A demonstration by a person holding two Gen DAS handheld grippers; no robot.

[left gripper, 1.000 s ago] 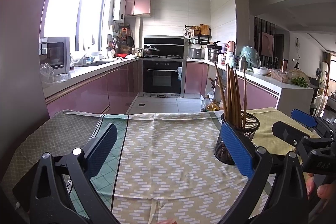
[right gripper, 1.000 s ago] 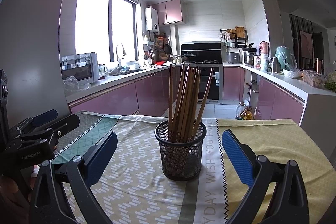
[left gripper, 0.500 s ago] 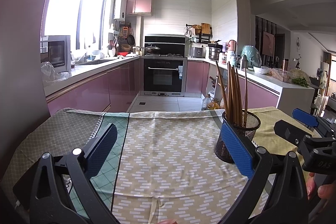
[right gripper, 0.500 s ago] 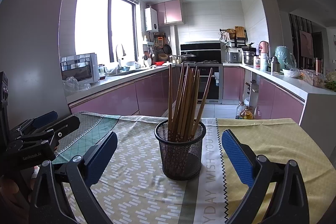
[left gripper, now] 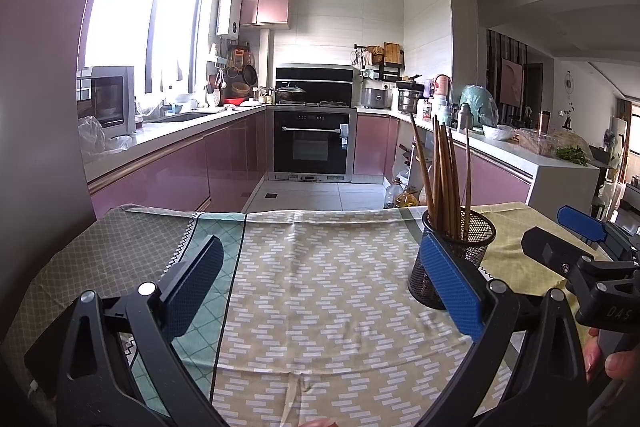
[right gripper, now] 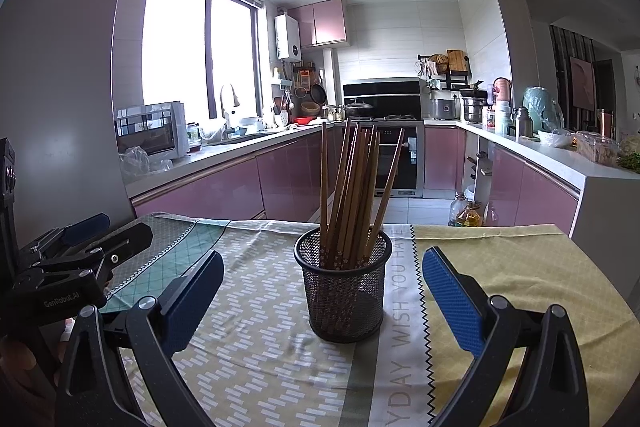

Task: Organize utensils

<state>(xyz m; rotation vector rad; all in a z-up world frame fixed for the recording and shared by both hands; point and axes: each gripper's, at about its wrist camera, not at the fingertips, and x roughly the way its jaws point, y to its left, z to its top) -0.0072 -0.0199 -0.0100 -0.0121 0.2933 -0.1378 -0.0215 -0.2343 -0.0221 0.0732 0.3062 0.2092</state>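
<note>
A black mesh holder [right gripper: 344, 291] stands upright on the table, with several brown wooden chopsticks [right gripper: 352, 195] standing in it. My right gripper [right gripper: 322, 291] is open and empty, its blue pads on either side of the holder, a little short of it. In the left wrist view the holder [left gripper: 460, 251] is at the right, partly behind one blue pad. My left gripper [left gripper: 320, 287] is open and empty over bare cloth. Each gripper shows at the edge of the other's view.
The table is covered with patterned cloths [left gripper: 320, 287], green and beige at left, yellow [right gripper: 520, 267] at right. Behind the far table edge lies a kitchen with pink cabinets [right gripper: 224, 195], an oven [left gripper: 312, 143] and a counter [left gripper: 552, 163] at right.
Both views have shifted only slightly. The holder and chopsticks stay in place, and both grippers stay open.
</note>
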